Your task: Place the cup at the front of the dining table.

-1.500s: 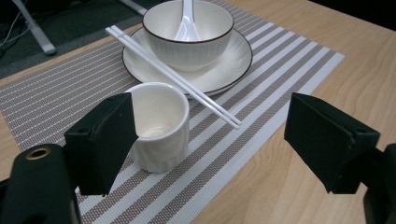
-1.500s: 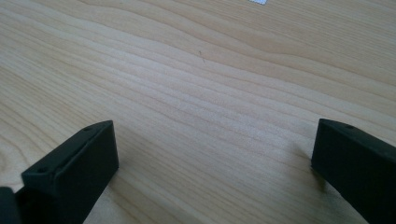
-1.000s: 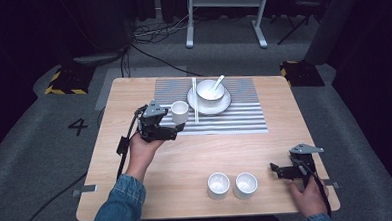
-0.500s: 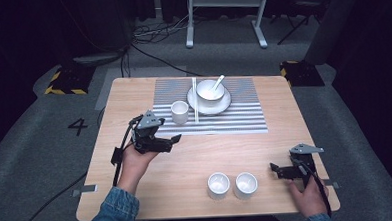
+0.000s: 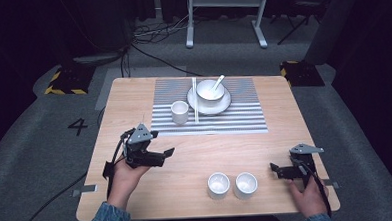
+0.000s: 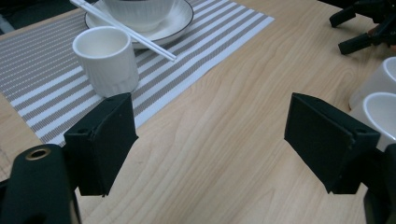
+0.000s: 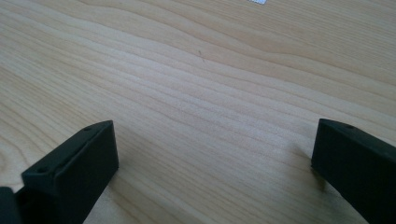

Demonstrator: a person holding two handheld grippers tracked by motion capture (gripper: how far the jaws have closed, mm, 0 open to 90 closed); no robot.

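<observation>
A white ribbed cup (image 5: 179, 112) (image 6: 107, 58) stands on the striped placemat (image 5: 234, 116), left of white chopsticks (image 5: 195, 101) and a bowl with a spoon (image 5: 210, 89) on a plate (image 5: 224, 105). My left gripper (image 5: 169, 152) (image 6: 210, 135) hovers over bare wood in front of the mat's left end, jaws open with nothing between them. Two more white cups (image 5: 218, 184) (image 5: 246, 184) sit near the front edge. At the front right corner my right gripper (image 5: 274, 167) (image 7: 215, 154) rests low over the table, open and holding nothing, pointing left toward those cups.
The wooden table (image 5: 133, 93) has bare surface between the two grippers and along its left and right sides. In the left gripper view the two front cups (image 6: 380, 109) lie at the right, with the right gripper (image 6: 369, 23) beyond them. Cables trail from both grippers.
My left gripper has drawn back from the cup on the placemat, toward the person and slightly lower. The cup stays standing on the mat. The right gripper has kept still.
</observation>
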